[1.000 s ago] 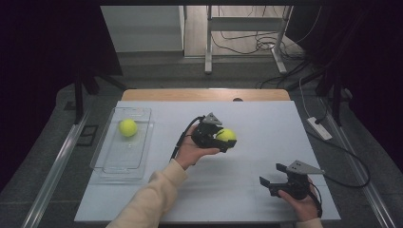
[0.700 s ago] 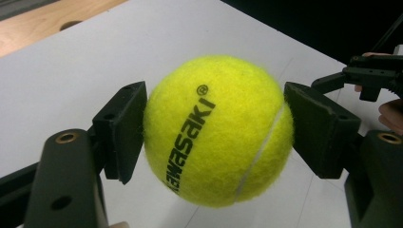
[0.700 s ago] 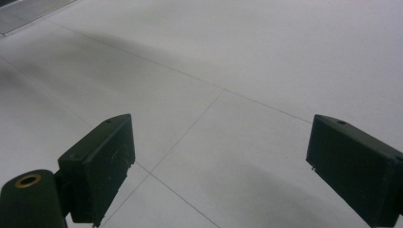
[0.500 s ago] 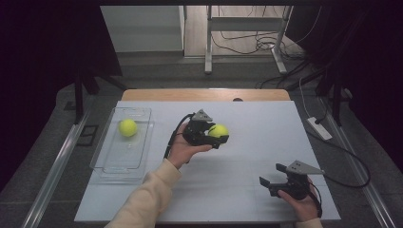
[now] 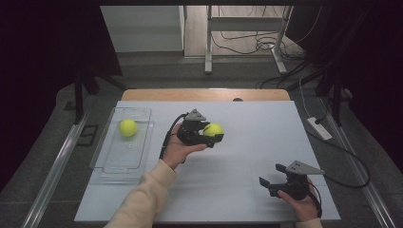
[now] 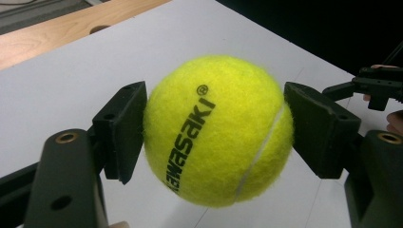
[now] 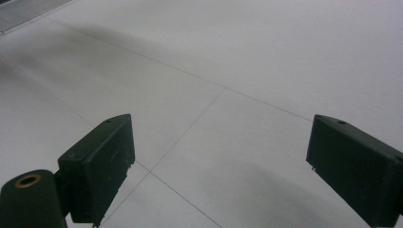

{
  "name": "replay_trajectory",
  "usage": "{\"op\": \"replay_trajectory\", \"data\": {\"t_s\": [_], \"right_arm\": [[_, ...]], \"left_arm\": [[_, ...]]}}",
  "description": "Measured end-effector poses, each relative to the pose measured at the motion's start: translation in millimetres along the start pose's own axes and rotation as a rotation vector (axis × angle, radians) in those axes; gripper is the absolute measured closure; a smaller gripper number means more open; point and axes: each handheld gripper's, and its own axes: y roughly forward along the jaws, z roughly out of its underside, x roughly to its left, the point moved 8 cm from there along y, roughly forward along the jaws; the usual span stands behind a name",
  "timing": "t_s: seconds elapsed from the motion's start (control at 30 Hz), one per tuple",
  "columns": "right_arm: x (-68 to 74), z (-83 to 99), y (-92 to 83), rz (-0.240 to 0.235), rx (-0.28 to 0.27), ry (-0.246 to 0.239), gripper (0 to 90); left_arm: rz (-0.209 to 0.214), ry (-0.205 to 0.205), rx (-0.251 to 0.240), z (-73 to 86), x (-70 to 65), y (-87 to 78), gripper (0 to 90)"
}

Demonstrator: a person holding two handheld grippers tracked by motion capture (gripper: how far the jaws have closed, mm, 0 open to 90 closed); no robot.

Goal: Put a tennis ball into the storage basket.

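Jaws clamped on both sides of a yellow tennis ball (image 6: 217, 130), so the left gripper (image 5: 207, 136) carries it above the white table (image 5: 247, 190). A clear tray (image 5: 122, 164), well off to the jaws' side, already holds a second tennis ball (image 5: 128, 128); the left hand is the nearer one. The right gripper (image 5: 275, 177) hangs spread and empty over bare table. The tray's clear rim is hard to make out.
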Motion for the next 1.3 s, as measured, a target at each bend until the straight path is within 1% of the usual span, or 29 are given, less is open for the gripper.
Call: {"op": "replay_trajectory", "data": {"t_s": [0.17, 0.37, 0.43, 0.6, 1.07, 1.1, 1.3], "right_arm": [[-0.1, 0.1, 0.1, 0.000, 0.001, 0.000, 8.6], [0.4, 0.0, 0.2, 0.001, 0.001, -0.003, 8.6], [0.6, 0.2, 0.0, 0.001, 0.002, -0.001, 8.6], [1.1, -0.1, 0.6, -0.001, -0.001, -0.003, 8.6], [2.0, -0.2, 0.6, -0.001, 0.001, -0.004, 8.6], [2.2, -0.2, 0.7, -0.001, 0.001, -0.004, 8.6], [1.8, -0.3, 0.5, 0.000, 0.000, -0.003, 8.6]], "left_arm": [[-0.004, -0.004, -0.005, 2.0, 2.4, -3.6, 27.0], [-0.026, 0.004, -0.013, 4.3, 6.5, -11.7, 27.0], [-0.025, -0.005, -0.020, 6.8, 9.2, -16.4, 27.0], [-0.033, -0.019, -0.019, 10.8, 14.9, -20.6, 27.0], [-0.048, -0.025, -0.025, 13.1, 20.7, -30.0, 27.0], [-0.050, -0.033, -0.034, 12.8, 21.4, -30.9, 27.0], [-0.056, -0.038, -0.037, 13.3, 24.9, -34.5, 27.0]]}}
